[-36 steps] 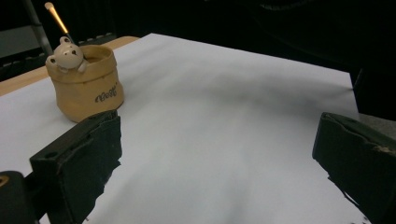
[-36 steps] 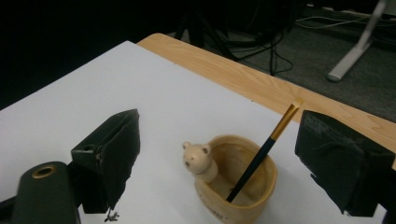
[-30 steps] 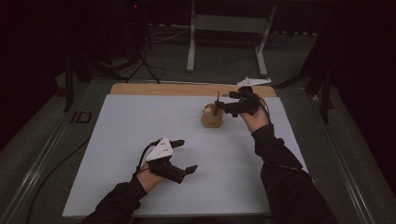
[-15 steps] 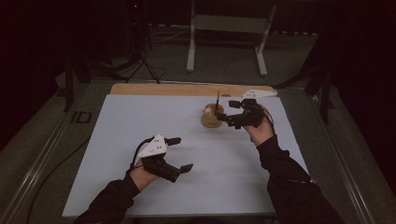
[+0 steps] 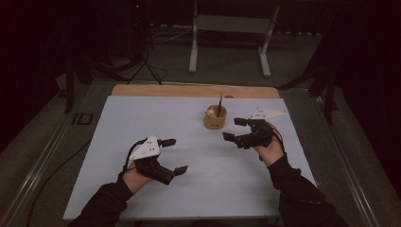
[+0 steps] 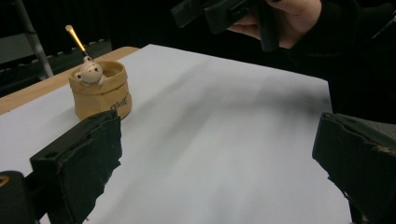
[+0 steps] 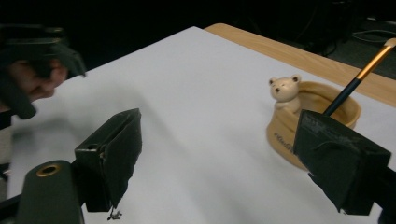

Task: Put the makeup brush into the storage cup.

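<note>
A tan cup (image 5: 215, 119) with a small bear figure (image 6: 89, 72) on its rim stands on the white table sheet (image 5: 156, 118), right of centre toward the back. A brush (image 5: 220, 101) with a black and gold handle leans inside it. My right gripper (image 5: 234, 129) is open and empty just right of and nearer than the cup, jaws pointing left; the cup (image 7: 281, 133) and brush (image 7: 359, 77) sit behind its right jaw. My left gripper (image 5: 174, 156) is open and empty at the front left, apart from the cup (image 6: 100, 93).
A bare wooden strip (image 5: 189, 91) runs along the table's far edge. Beyond it stand a metal frame (image 5: 227, 28) and tripod legs (image 5: 142, 66) on the dark floor. The white sheet spreads wide between and in front of the grippers.
My right gripper has drawn back from over the cup toward the person, ending lower and nearer. The left gripper has shifted slightly left. Both stay open.
</note>
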Demonstrator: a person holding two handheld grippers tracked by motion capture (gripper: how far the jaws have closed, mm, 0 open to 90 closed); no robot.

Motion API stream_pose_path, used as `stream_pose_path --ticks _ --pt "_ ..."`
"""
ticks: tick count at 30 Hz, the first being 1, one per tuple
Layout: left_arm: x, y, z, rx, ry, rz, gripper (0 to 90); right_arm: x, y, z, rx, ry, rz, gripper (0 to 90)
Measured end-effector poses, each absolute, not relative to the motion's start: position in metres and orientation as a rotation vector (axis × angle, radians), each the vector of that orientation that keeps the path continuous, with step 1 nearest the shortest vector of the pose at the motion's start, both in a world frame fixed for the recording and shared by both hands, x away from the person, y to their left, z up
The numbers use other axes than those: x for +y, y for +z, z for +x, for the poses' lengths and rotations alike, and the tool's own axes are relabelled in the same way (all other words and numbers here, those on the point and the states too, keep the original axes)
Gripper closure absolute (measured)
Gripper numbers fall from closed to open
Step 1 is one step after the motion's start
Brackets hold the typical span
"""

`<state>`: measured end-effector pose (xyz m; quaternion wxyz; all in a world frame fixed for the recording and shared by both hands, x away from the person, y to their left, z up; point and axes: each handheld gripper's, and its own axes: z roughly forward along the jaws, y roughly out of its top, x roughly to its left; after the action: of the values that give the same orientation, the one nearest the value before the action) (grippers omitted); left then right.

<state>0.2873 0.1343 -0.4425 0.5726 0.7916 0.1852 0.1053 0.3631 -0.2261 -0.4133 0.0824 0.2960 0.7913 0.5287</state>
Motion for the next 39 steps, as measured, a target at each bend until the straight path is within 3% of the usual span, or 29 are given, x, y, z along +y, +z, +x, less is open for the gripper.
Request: stream_pose_path --ticks 17,39 --pt "0.172 -0.451 0.277 0.509 0.254 1.875 2.4 -0.25 -0.44 0.316 2.386 1.603 0.887 15.7" --pt "0.205 -0.479 0.266 0.582 0.273 1.894 2.5 -0.289 -0.467 0.291 2.419 1.552 0.901 14.6"
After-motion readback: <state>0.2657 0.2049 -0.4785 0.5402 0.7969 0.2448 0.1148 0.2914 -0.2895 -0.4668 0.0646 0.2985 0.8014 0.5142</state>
